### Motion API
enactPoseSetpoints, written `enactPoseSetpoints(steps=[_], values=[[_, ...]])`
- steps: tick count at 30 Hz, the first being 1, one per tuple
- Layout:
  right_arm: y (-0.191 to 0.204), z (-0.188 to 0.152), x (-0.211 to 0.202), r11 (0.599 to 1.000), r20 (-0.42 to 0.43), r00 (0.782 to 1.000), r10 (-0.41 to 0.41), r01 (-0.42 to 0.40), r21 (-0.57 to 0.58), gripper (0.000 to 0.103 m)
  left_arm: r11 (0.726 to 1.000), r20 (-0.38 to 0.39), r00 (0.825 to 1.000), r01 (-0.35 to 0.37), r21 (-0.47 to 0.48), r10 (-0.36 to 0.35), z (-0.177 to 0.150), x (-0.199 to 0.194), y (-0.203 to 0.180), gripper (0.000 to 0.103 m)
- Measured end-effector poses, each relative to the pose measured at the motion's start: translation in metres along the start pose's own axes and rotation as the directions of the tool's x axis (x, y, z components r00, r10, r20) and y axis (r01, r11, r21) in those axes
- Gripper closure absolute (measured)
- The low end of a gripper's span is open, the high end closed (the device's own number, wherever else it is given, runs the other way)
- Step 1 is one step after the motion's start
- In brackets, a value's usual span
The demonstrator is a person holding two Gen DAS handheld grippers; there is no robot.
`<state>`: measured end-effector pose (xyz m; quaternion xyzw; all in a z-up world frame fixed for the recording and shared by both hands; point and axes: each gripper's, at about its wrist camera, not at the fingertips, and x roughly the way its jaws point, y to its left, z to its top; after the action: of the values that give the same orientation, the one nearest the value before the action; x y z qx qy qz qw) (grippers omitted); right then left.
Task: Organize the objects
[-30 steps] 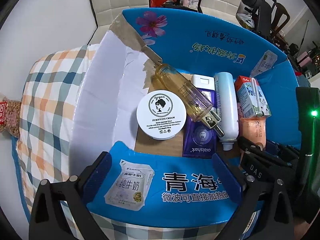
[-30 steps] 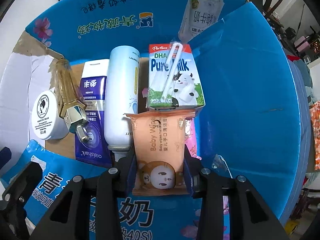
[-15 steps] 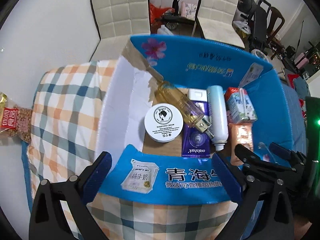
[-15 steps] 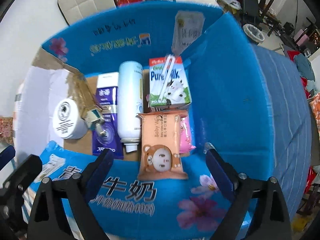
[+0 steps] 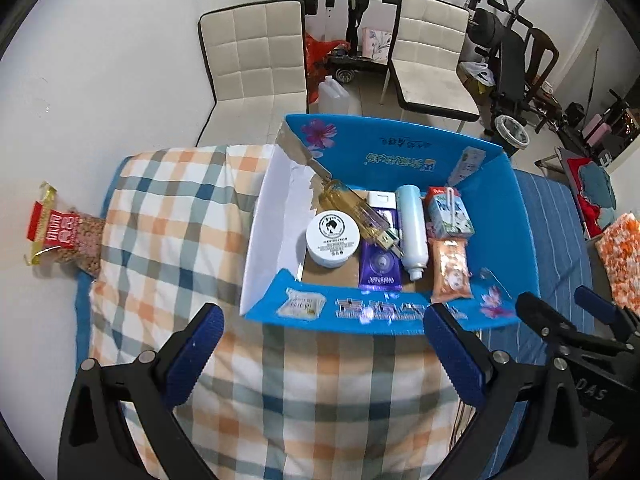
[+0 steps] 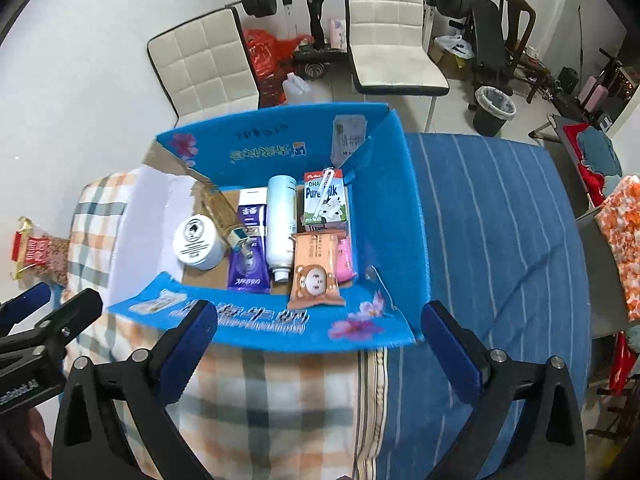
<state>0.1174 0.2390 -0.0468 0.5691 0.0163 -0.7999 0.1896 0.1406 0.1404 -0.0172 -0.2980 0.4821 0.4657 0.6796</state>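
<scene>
An open blue cardboard box (image 5: 516,240) (image 6: 400,216) stands on the bed. Inside lie a white cream jar (image 5: 333,237) (image 6: 199,241), an amber glass bottle (image 5: 362,216) (image 6: 222,214), a purple toothpaste carton (image 5: 380,268) (image 6: 250,256), a pale blue bottle (image 5: 412,230) (image 6: 281,224), a milk carton (image 5: 450,216) (image 6: 325,202) and an orange baby wipes pack (image 5: 452,270) (image 6: 316,270). My left gripper (image 5: 332,354) and right gripper (image 6: 320,344) are both open and empty, held well back above the box's near flap.
A checked blanket (image 5: 168,220) covers the bed on the left, a blue striped sheet (image 6: 500,240) on the right. A snack bag (image 5: 64,236) lies at the far left. Two white chairs (image 5: 256,68) (image 6: 392,36) and gym equipment (image 6: 488,36) stand behind.
My right gripper let go of the baby wipes pack, which now lies in the box. Both grippers pulled back and up, away from the box.
</scene>
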Motion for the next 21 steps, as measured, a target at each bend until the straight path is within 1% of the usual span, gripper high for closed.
enactPoseSetpoints(steps=[5,11,13,14,17,21], values=[[-0.002,-0.016,-0.048,1.0,0.02,1.0,0.019,-0.02,0.024,0.0,1.0,0.007,1.0,0.014,0.006,-0.014,-0.015,-0.028,-0.003,0.001],[-0.003,-0.041,-0.097,0.999,0.025,0.999,0.036,-0.037,0.036,0.0,0.999,-0.004,1.0,-0.019,0.03,0.019,-0.034,-0.055,-0.01,0.001],[-0.003,-0.05,-0.109,0.999,0.023,0.999,0.025,-0.025,0.027,0.0,0.999,-0.017,0.999,-0.03,0.029,0.031,-0.04,-0.061,-0.011,0.001],[-0.003,-0.052,-0.113,0.999,0.022,1.0,0.021,-0.022,0.024,0.0,0.999,-0.03,0.999,-0.023,0.033,0.024,-0.044,-0.063,-0.012,0.001],[-0.003,-0.065,-0.129,1.0,0.024,1.0,0.006,-0.006,0.013,0.0,0.999,-0.037,0.999,-0.016,0.033,0.017,-0.052,-0.069,-0.013,0.001],[-0.005,-0.075,-0.141,1.0,0.012,1.0,0.01,-0.01,0.002,0.0,1.0,-0.059,0.998,0.005,0.025,-0.003,-0.063,-0.073,-0.017,0.001]])
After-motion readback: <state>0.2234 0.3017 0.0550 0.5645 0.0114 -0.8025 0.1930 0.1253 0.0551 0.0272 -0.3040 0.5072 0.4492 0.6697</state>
